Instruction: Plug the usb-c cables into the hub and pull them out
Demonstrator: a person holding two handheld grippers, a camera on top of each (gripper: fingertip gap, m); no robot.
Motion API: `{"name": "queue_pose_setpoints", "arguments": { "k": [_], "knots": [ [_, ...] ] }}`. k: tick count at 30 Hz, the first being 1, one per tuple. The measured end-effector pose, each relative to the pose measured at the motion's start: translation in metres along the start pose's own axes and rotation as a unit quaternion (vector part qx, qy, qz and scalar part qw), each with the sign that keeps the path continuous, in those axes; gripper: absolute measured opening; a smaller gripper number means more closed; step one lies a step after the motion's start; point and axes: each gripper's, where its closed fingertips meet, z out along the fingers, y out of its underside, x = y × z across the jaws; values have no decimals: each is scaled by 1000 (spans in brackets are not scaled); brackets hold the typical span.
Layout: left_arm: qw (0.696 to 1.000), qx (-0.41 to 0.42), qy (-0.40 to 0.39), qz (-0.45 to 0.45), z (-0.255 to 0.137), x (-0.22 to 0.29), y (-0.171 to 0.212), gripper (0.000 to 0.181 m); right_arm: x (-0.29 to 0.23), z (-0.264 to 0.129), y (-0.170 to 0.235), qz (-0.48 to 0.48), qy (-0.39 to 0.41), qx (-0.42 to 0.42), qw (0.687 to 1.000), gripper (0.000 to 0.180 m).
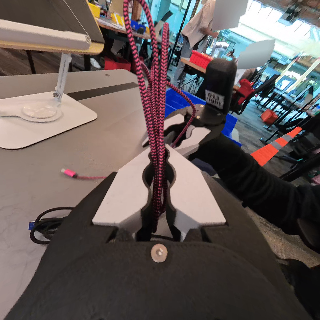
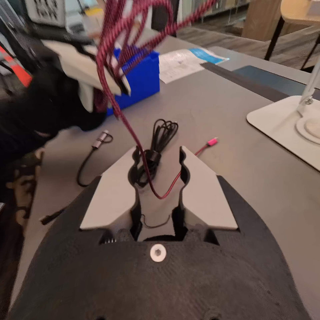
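**Technician A:** State the condition of the left gripper [image 1: 158, 174].

**Technician B:** Its fingers are pressed together on a bundle of loops of the pink-and-black braided cable [image 1: 156, 121]. The loops rise out of the jaws, above the desk [image 1: 86, 138].

**Technician A:** And the right gripper [image 2: 158, 161]?

**Technician B:** Its fingers are spread. One strand of the braided cable sags between them; contact with either finger cannot be confirmed. In the left wrist view the right gripper sits just beyond the left fingertips, near the far desk edge.

**Technician A:** Locate the cable's plug.

**Technician B:** The pink connector [image 2: 212, 141] lies flat on the desk, ahead of the right gripper's right finger, between it and the white stand base [image 2: 277, 124]. Bare desk separates connector and base.

**Technician A:** Other items on the desk?

**Technician B:** A coiled black cable [image 2: 162, 138] lies directly ahead of the open fingers. A short black lead with a grey plug [image 2: 102, 136] lies to its left. A blue bin [image 2: 138, 81] stands farther back, with a sheet of paper [image 2: 181, 64] to its right near the far edge.

**Technician A:** Is the hub located?

**Technician B:** It cannot be identified with certainty in either view.

**Technician A:** Free surface?

**Technician B:** The widest bare surface is the middle of the desk, between the bin and the stand base.
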Motion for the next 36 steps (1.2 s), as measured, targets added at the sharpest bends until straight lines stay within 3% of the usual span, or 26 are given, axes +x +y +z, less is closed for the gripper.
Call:
{"name": "queue_pose_setpoints", "arguments": {
  "k": [4,11,13,16,19,26,32,33,36],
  "knots": [
    [999,-25,-12,25,20,5,17,4,-8,-8,-22,49,-45,69,995,62],
    [995,-83,48,35,50,30,49,5,-32,-12,-43,103,-149,140,973,70],
    [992,-90,88,24,52,41,53,5,-39,-14,-46,106,-177,151,967,59],
    [986,-119,116,13,52,48,63,6,-40,-15,-40,94,-185,140,968,20],
    [985,-134,102,20,49,43,66,19,-29,-15,-37,91,-155,135,974,5],
    [987,-150,38,34,20,13,56,33,23,-29,-32,111,-36,152,981,3],
    [985,-160,-62,2,-8,-35,56,31,70,-27,2,130,91,86,984,6],
    [984,-165,-72,-4,-10,-40,59,31,75,-26,6,138,103,78,982,10],
    [979,-187,-84,-17,-11,-45,71,31,88,-18,34,143,147,3,979,45]
  ]
}}
